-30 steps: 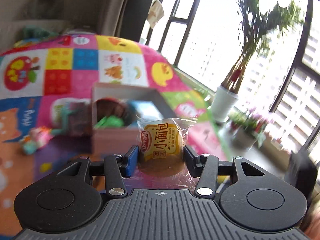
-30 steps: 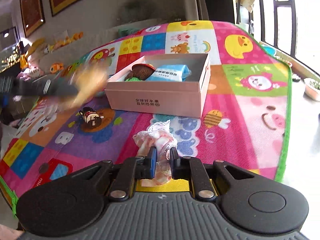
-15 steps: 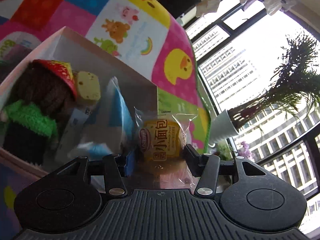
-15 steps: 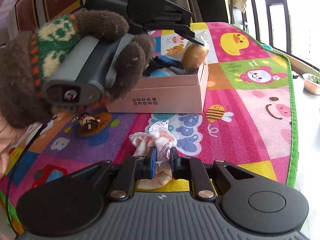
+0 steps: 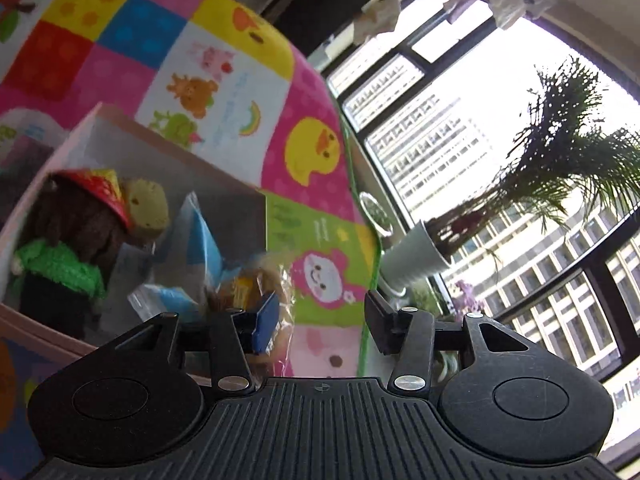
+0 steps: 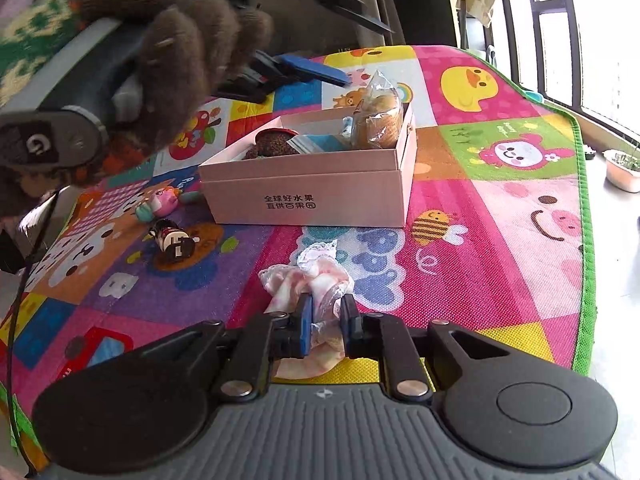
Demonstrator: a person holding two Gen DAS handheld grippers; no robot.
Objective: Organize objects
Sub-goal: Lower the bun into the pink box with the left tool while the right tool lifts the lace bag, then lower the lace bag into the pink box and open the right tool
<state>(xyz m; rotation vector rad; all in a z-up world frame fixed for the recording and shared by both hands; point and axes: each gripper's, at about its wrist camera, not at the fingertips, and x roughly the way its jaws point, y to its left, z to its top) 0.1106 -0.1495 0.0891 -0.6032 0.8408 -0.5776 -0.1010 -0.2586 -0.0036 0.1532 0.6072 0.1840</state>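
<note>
A pink cardboard box (image 6: 320,184) stands on the colourful play mat and also shows in the left wrist view (image 5: 168,152). A wrapped bread bun (image 6: 378,120) lies in its right corner, leaning on the wall; it also shows in the left wrist view (image 5: 256,292), blurred behind the left finger. My left gripper (image 5: 320,320) is open and empty above the box; from the right wrist view it (image 6: 352,48) hovers over the box. My right gripper (image 6: 325,316) is shut on a pink lacy cloth (image 6: 312,276) on the mat.
The box also holds a brown knitted doll with a green scarf (image 5: 68,240), a yellow sponge block (image 5: 146,208) and blue packets (image 6: 320,142). A small figurine (image 6: 174,240) and a pink-green toy (image 6: 160,204) lie left of the box. A potted plant (image 5: 416,256) stands by the window.
My left gripper opened and let go of the bun, which dropped into the box's right corner. My right gripper stayed shut on the cloth.
</note>
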